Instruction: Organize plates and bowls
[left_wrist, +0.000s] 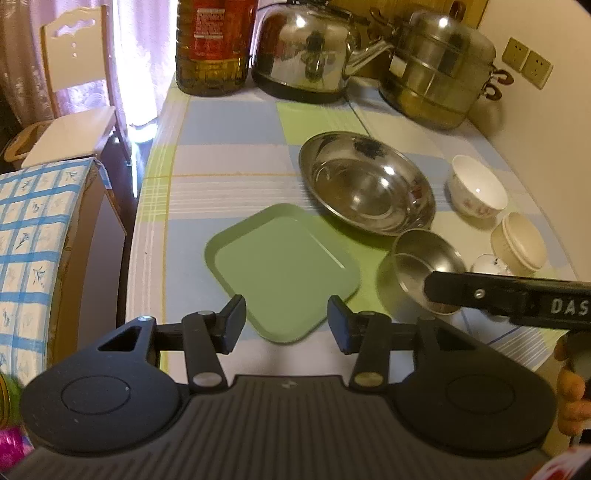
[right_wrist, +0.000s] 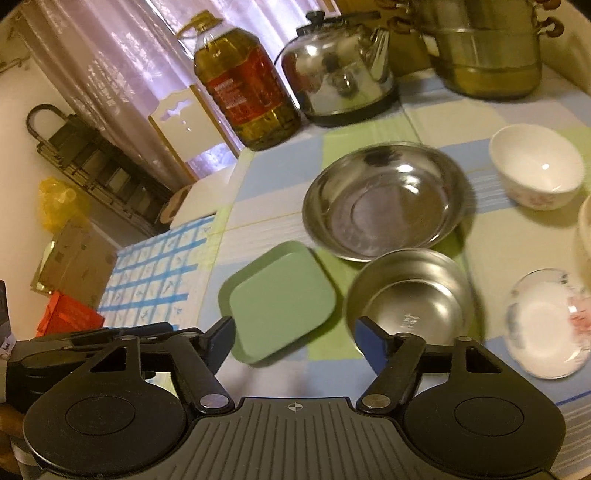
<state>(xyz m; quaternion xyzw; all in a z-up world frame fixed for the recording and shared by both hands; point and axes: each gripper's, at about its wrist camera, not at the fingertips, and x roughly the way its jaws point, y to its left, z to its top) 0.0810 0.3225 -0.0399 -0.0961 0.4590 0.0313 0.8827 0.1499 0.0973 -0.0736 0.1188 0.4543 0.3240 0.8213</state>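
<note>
Hovering, left gripper gaping over green plate | right gripper gaping, empty | risking clipping small steel bowl beside fingers

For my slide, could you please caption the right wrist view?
Open right gripper above a green square plate and small steel bowl, with a larger steel basin behind.

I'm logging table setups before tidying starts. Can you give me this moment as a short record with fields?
surface: table with checked cloth
flat dish: green square plate
metal dishes: large steel plate; small steel bowl
ceramic: white floral bowl; small glass dish
at back: oil bottle; kettle; steamer pot
left tool: open, empty, near green plate
right tool: open, empty
</note>
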